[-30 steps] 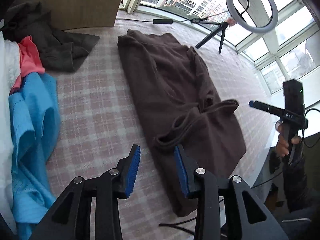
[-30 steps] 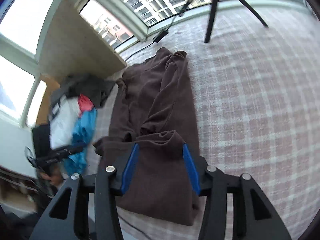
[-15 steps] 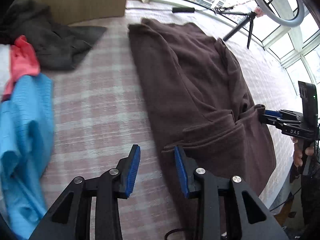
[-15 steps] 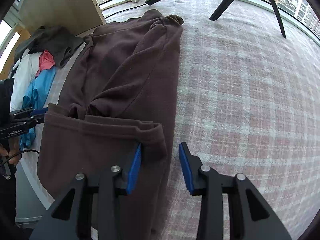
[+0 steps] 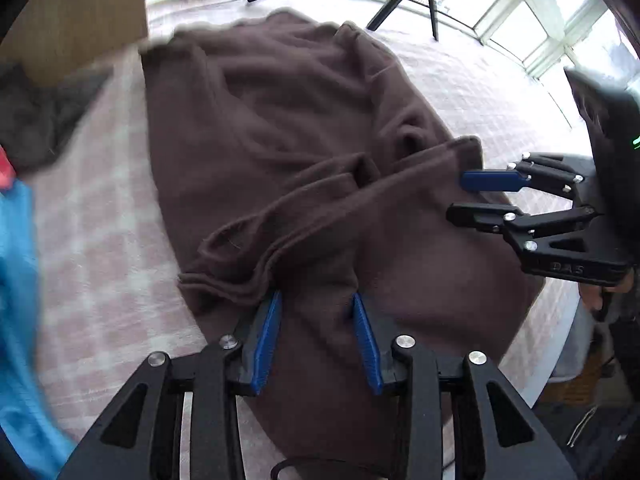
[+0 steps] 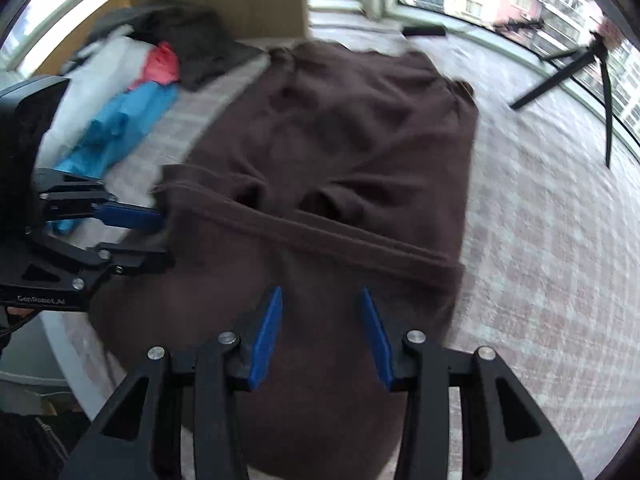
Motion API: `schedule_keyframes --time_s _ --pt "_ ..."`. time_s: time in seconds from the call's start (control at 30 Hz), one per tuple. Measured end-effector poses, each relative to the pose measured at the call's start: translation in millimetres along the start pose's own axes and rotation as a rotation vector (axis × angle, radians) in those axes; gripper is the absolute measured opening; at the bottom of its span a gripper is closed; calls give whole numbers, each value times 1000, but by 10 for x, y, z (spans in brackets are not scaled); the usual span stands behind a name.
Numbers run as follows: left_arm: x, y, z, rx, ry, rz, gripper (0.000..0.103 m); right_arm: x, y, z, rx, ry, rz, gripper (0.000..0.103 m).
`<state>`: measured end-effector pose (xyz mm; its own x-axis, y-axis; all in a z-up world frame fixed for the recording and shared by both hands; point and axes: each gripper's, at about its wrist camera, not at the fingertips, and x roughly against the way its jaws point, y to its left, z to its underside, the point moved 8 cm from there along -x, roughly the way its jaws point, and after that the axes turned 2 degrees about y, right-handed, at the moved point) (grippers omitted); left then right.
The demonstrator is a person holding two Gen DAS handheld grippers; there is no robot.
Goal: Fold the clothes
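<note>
A brown sweater [image 5: 280,128] lies lengthwise on the pink checked bed cover [image 5: 100,240]. Its lower part is folded up, so the ribbed hem band [image 6: 320,232] runs across the middle. My left gripper [image 5: 317,308] is open, pointing down close over the cloth just below the band's left end. My right gripper [image 6: 320,300] is open too, low over the folded part near the band's right end. Brown cloth shows in both gaps, with no pad pressing on it. Each wrist view shows the other gripper at the sweater's side: the right gripper [image 5: 464,198] and the left gripper [image 6: 148,236].
A pile of blue [image 6: 116,128], red [image 6: 162,66], white and dark grey clothes [image 6: 188,40] lies at the left. A black tripod [image 6: 568,72] stands on the cover at the far right. A wooden board [image 5: 76,12] stands behind. The bed's near edge runs just under both grippers.
Both grippers came down and closer to the sweater. The left one moved from the bare cover onto the cloth's left edge. The right one shifted left over the folded part, its gap slightly narrower.
</note>
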<state>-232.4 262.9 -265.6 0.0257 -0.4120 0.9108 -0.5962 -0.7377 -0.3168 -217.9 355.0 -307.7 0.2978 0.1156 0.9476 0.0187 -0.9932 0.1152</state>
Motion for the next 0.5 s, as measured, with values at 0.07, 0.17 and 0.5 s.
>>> schedule_keyframes --time_s 0.07,0.17,0.5 --pt "101 -24 -16 5 -12 12 33 16 -41 2 -33 -20 -43 38" --pt "331 -179 -109 -26 -78 49 30 235 -28 4 -51 -61 -90 38" --pt "-9 -65 -333 -6 -33 37 27 39 6 -160 -48 -9 -58 40"
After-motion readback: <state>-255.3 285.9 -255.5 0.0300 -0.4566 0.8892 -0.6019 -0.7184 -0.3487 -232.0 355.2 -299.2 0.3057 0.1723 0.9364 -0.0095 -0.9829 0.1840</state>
